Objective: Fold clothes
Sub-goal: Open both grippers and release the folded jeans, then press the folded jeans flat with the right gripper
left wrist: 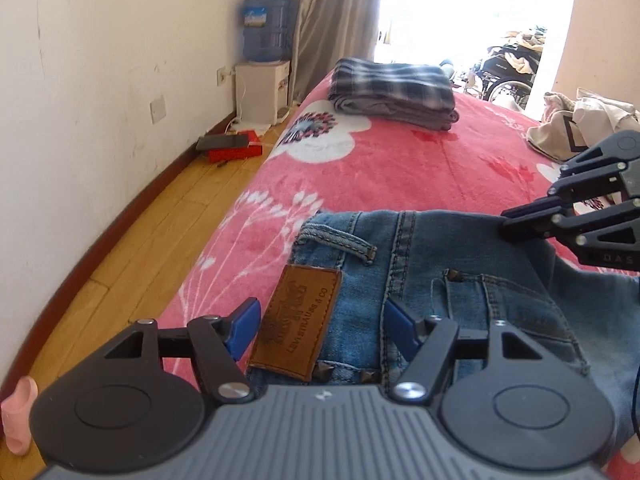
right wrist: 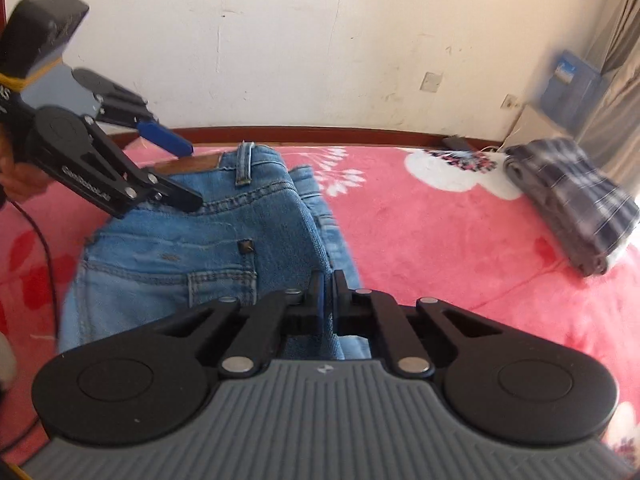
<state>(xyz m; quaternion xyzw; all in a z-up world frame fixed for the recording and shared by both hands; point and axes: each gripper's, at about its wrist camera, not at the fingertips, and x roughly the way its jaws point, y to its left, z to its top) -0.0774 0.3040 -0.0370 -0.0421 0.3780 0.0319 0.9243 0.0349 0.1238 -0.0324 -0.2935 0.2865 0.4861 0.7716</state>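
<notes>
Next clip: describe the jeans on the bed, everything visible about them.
The jeans are light blue washed denim, folded lengthwise on the pink floral blanket. Belt loops, a brown leather waistband patch, a riveted back pocket and contrast stitching show. The right tongs are shut on the folded edge, lifting it slightly; the left tongs are open over the waistband patch, not gripping.

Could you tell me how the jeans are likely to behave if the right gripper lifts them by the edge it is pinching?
The jeans would probably sag rather than stay flat: the denim already lies in soft folds on the blanket. They look thick and layered, so likely heavy for cloth. The right gripper is shut on a thick fold, so slipping seems unlikely, though the free layers may unfold.
</notes>
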